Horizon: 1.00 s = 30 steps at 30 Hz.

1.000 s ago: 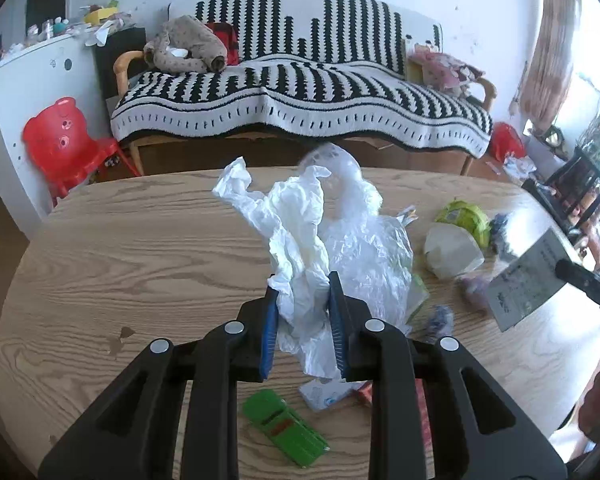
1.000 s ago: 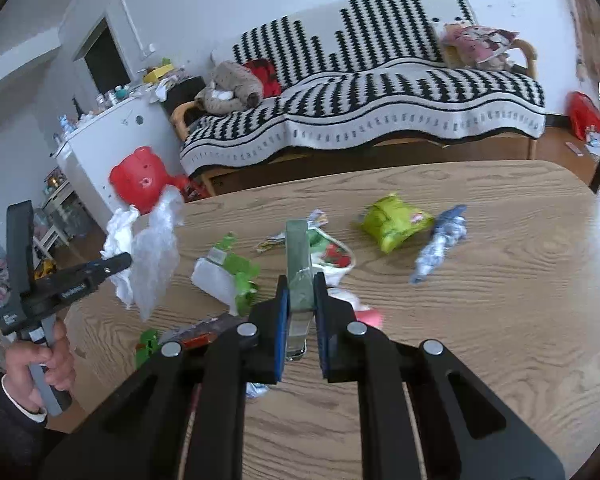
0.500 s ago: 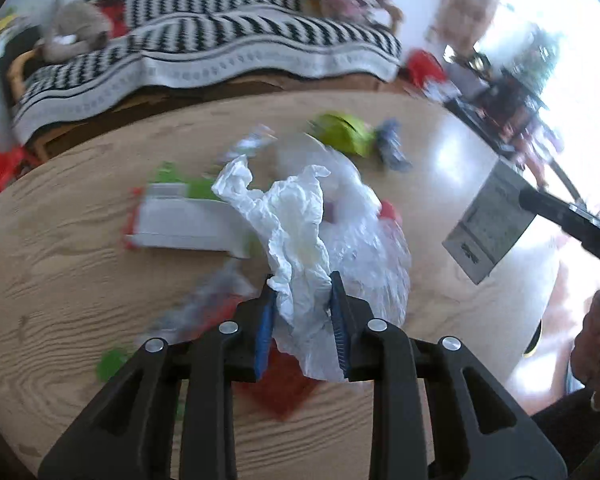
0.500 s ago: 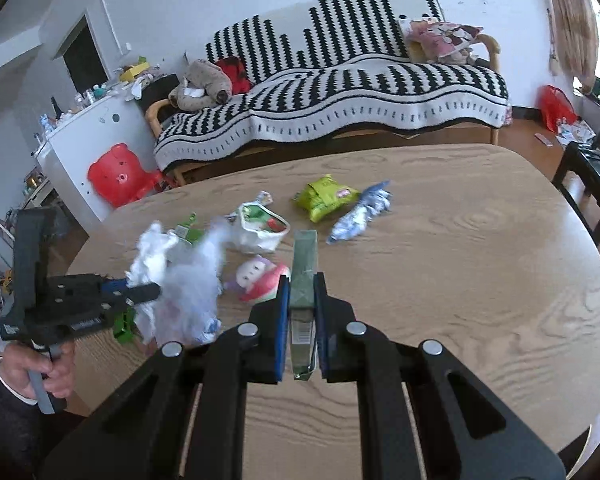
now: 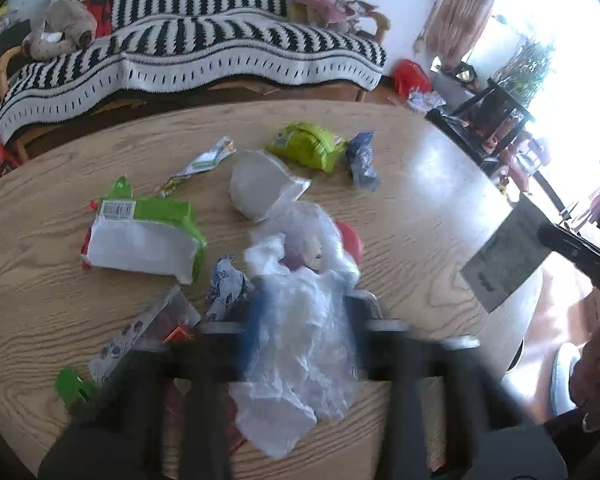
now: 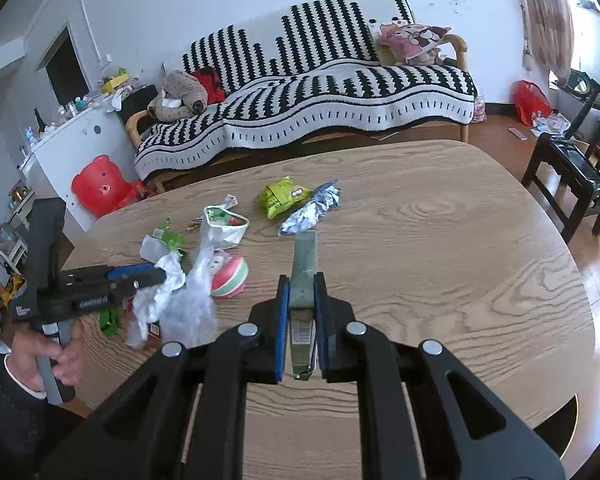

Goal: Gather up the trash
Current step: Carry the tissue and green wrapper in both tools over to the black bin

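My left gripper [image 5: 300, 320], blurred by motion, is shut on a crumpled white plastic bag [image 5: 296, 332] and holds it over the wooden table [image 5: 40, 280]; the bag also shows in the right wrist view [image 6: 180, 300]. My right gripper [image 6: 302, 300] is shut on a flat grey-green wrapper [image 6: 304, 264], held edge-on above the table; the wrapper appears in the left wrist view [image 5: 504, 256]. Loose trash lies on the table: a green snack bag [image 5: 304, 146], a silver-blue foil wrapper [image 5: 362, 162], a white pouch [image 5: 260, 194], a green-and-white packet [image 5: 140, 236].
A red-and-white ball-shaped toy [image 6: 230, 274] sits by the bag. More small wrappers [image 5: 148, 332] lie at the table's near left. A striped sofa [image 6: 320, 92] stands behind, a black chair [image 6: 572, 168] at the right, a red child's chair [image 6: 100, 188] at the left.
My left gripper has swung right and down over the table's trash with the bag, now blurred. My right gripper has drawn back slightly with the wrapper still held.
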Tool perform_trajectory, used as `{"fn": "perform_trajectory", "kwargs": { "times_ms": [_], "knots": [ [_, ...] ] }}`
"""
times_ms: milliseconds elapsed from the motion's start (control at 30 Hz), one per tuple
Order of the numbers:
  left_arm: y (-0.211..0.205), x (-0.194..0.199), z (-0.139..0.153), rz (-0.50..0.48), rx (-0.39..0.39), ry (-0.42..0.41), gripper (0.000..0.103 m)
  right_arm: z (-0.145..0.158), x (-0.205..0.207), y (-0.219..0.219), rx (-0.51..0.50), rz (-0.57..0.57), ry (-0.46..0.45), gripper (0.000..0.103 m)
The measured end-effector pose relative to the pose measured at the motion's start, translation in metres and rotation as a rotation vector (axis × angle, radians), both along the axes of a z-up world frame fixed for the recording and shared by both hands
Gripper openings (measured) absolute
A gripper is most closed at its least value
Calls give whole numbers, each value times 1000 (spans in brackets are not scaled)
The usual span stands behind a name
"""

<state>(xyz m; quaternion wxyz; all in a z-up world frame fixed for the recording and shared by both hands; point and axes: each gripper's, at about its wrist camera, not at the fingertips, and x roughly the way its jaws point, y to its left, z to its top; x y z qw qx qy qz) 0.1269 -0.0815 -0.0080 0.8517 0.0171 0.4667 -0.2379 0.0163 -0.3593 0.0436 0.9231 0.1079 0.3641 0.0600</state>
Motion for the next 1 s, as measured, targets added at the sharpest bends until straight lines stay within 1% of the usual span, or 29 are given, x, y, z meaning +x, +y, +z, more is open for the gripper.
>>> {"fn": "perform_trajectory", "kwargs": {
  "times_ms": [33,133,200,233,267,300,333,400,433,500,533,600,633,667,733,800,833,933,967,1000],
  "knots": [
    [3,1,-4,19,8,5,3,0,1,-1,0,-3,3,13],
    [10,6,-10,53,32,4,4,-3,-1,-4,-1,-9,14,13],
    [15,12,-13,51,37,24,14,-4,-2,-7,3,-16,20,13],
    [17,12,-12,45,37,27,37,-4,-2,-8,6,-19,21,13],
    [20,11,-10,40,46,12,71,-4,-3,-10,8,-20,22,13],
    [21,6,-6,24,51,-22,81,-4,-5,-11,7,-22,23,13],
    [23,1,-2,-10,48,-50,84,-4,-7,-13,6,-24,23,13],
    [22,-4,-1,-65,34,-53,84,-4,-12,-15,6,-30,23,13],
    [22,-6,-2,-77,35,-51,84,-4,-14,-16,7,-33,24,13],
    [15,-7,-12,-115,79,-40,81,-5,-19,-18,8,-40,28,13],
    [10,-7,-18,-135,100,-35,76,-6,-22,-20,8,-45,30,13],
    [3,-9,-28,-166,127,-13,59,-7,-25,-22,7,-56,36,13],
    [1,-8,-32,-170,135,5,42,-8,-28,-23,9,-61,38,13],
    [1,-7,-34,-169,137,15,27,-8,-30,-25,10,-64,38,13],
    [0,-10,-29,-163,139,0,18,-7,-35,-30,15,-75,38,13],
    [-1,-13,-13,-135,134,-51,17,-6,-41,-35,21,-84,31,13],
    [-1,-16,0,-112,120,-86,17,-5,-46,-38,23,-89,26,13],
    [-6,-19,30,-57,113,-176,17,-2,-58,-50,39,-99,13,13],
    [-8,-20,36,-47,106,-187,17,-1,-62,-55,45,-105,7,13],
    [-11,-19,42,-40,80,-189,17,0,-66,-61,55,-109,1,13]
  ]
}}
